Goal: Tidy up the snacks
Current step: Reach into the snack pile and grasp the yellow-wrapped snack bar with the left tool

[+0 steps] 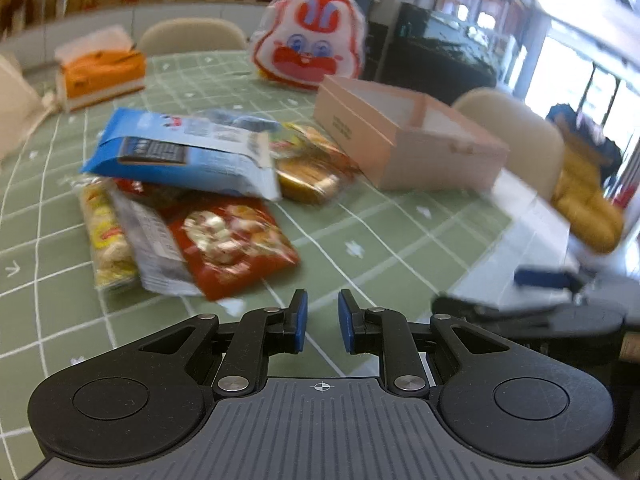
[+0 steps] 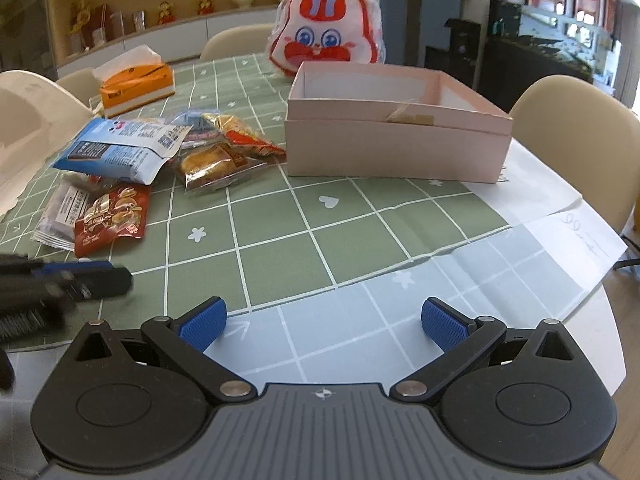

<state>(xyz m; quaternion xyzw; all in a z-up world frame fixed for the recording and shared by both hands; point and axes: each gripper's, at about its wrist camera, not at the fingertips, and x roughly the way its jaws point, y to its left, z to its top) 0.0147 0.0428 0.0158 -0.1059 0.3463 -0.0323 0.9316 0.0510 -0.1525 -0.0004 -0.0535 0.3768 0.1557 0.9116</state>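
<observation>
Several snack packets lie in a heap on the green checked tablecloth (image 2: pixel 280 232): a blue bag (image 1: pixel 180 152) (image 2: pixel 116 152), a red packet (image 1: pixel 236 240) (image 2: pixel 112 216), a grey packet (image 1: pixel 154 248), a yellow one (image 1: pixel 108 236) and golden pastry packs (image 1: pixel 308 176) (image 2: pixel 216 164). An open pink box (image 1: pixel 400 140) (image 2: pixel 400 148) stands to the right of the heap. My left gripper (image 1: pixel 322 320) is shut with nothing between its pads, hovering just short of the red packet. My right gripper (image 2: pixel 324 324) stands wide open and empty over the table's near edge, in front of the box.
A rabbit-face bag (image 2: pixel 326 40) stands behind the box. An orange tissue box (image 2: pixel 136 84) sits at the back left. Beige chairs (image 2: pixel 576 132) ring the table. A white paper sheet (image 2: pixel 540 216) lies under the box's right side.
</observation>
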